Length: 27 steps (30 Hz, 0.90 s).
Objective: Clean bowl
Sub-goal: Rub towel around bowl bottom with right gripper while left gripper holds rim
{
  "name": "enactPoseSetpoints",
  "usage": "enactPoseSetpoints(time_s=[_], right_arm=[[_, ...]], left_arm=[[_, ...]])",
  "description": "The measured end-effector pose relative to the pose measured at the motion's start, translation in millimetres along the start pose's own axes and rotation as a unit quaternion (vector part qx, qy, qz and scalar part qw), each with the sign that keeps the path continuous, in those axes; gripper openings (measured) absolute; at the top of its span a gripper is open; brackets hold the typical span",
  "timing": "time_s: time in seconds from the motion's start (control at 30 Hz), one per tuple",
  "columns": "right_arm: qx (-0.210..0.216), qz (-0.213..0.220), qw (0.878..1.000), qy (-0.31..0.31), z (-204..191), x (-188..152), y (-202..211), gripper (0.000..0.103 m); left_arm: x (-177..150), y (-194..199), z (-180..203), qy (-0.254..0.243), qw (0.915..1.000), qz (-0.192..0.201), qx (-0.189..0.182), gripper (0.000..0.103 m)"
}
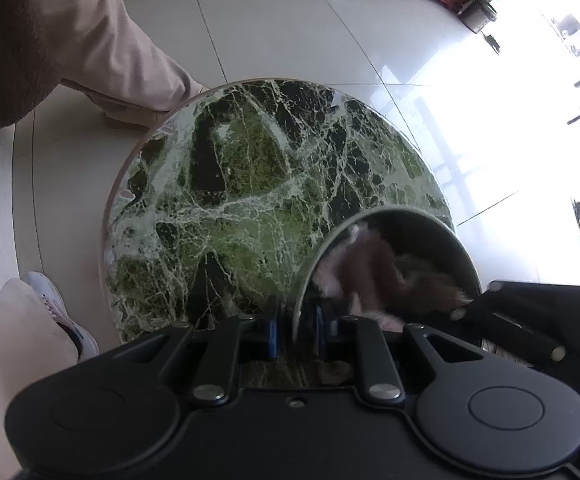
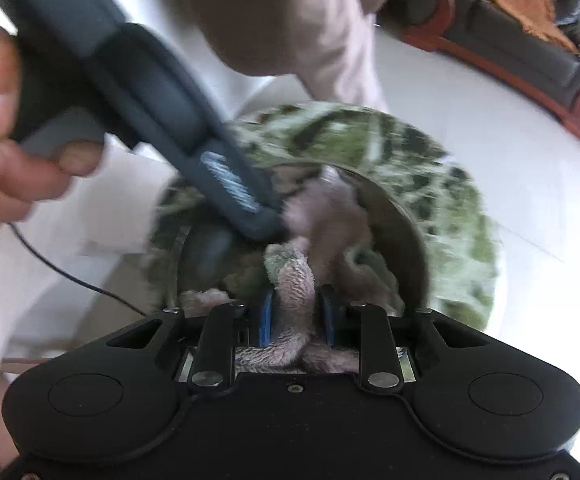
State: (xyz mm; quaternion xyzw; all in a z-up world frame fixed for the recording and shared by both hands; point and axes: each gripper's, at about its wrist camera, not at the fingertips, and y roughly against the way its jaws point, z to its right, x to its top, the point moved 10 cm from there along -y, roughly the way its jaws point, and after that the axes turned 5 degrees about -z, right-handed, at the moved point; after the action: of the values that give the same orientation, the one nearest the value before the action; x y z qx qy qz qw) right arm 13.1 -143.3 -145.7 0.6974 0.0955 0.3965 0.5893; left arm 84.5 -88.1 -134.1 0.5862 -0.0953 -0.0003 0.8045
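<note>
Left wrist view: round green marble table [image 1: 226, 184] fills the centre of the frame, pale tiled floor around it. The bowl [image 1: 429, 232], dark and metallic, sits at the table's lower-right edge, in the lower right of the frame. The left gripper [image 1: 297, 334] has its blue pads nearly together, clamped on the bowl's near rim, one pad inside and one outside. A person's trouser leg shows at upper left, a white shoe [image 1: 64, 312] at lower left. The right gripper's black body [image 1: 529, 320] enters at the right edge over the bowl.

Right wrist view, heavily blurred: the right gripper [image 2: 294, 316] stands narrowly open, its pads pressed on a pinkish-grey cloth [image 2: 295, 288] that bunches between them and trails into the bowl at frame centre. The person's hand [image 2: 6, 140] at left grips the left gripper's handle, which slants down to the bowl's rim.
</note>
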Motion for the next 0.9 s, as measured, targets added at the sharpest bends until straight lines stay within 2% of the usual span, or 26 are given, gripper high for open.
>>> enactPoseSetpoints(time_s=[0.23,0.47,0.63,0.73,0.8,0.83,0.9], right_arm=[[-0.027,0.019,0.999,-0.006,17,1,28,0.038],[0.005,0.044,0.994,-0.1,28,-8,45,0.038],[0.013,0.04,0.991,-0.125,30,-5,32,0.038],[0.007,0.041,0.99,-0.135,32,-2,28,0.038],[0.018,0.058,0.987,-0.148,33,2,38,0.04],[0.019,0.066,0.985,-0.159,36,2,42,0.044],[0.021,0.087,0.977,-0.196,46,0,54,0.046]], left_arm=[[0,-1,-3,0.003,1.0,-0.004,-0.004,0.016],[-3,1,-5,0.011,0.9999,0.0,-0.002,0.016],[-7,2,-8,0.034,0.9994,0.003,-0.007,0.017],[-7,6,-7,0.029,0.9995,0.009,0.0,0.016],[-1,12,-6,0.013,0.9997,0.022,0.005,0.016],[3,14,-6,0.008,0.9996,0.025,0.005,0.016],[9,16,-7,0.002,0.9996,0.027,0.003,0.016]])
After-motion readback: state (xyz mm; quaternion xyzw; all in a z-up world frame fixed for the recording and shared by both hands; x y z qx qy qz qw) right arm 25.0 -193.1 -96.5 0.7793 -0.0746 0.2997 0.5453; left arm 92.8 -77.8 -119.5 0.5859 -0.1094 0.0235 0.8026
